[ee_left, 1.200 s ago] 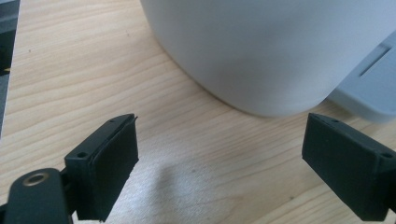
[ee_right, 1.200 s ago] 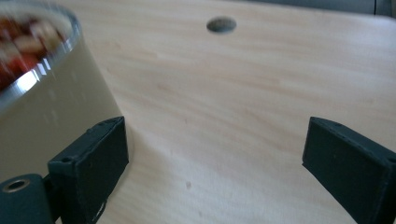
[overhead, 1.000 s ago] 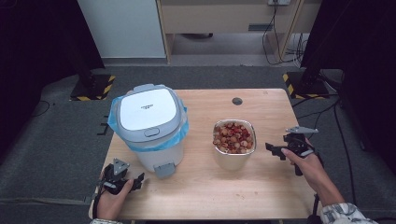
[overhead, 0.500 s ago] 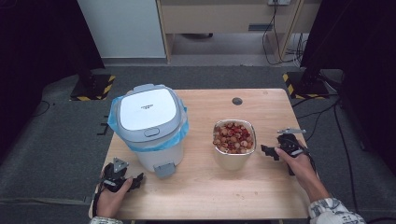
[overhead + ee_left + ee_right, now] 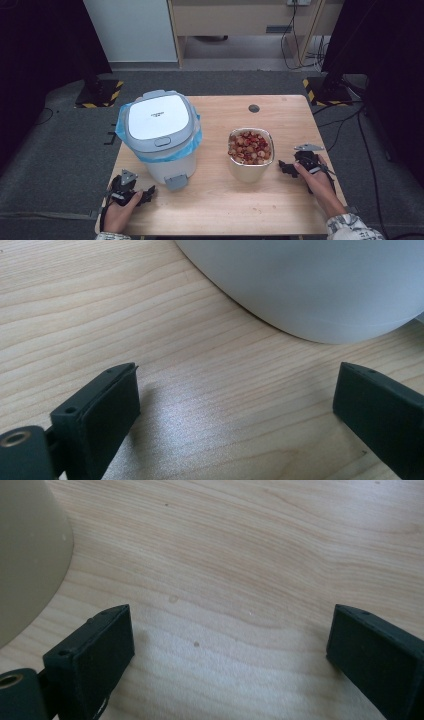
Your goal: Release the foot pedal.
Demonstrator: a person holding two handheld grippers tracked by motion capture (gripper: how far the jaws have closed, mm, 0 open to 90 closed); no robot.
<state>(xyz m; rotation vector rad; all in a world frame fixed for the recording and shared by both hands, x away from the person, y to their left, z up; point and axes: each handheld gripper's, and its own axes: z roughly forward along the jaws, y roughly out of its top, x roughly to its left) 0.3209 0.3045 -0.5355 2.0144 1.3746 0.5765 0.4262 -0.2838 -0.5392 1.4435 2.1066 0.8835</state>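
A white pedal bin (image 5: 161, 135) with a closed lid and a blue liner stands on the left half of the wooden table (image 5: 220, 210). Right of it sits a cream bowl (image 5: 251, 153) full of reddish-brown food pieces. My left gripper (image 5: 142, 193) rests on the table by the bin's front left, open and empty; the bin's white wall (image 5: 310, 285) curves just ahead of its jaws. My right gripper (image 5: 284, 168) lies just right of the bowl, open and empty, with the bowl's side (image 5: 27, 555) at the left of its view.
The bin's grey foot pedal (image 5: 175, 181) sticks out toward the front edge. A small dark round hole (image 5: 254, 108) sits near the table's far edge. Bare wood stretches along the front between my hands. Dark floor surrounds the table.
My right gripper has slid left, closer to the bowl. The left gripper has barely shifted.
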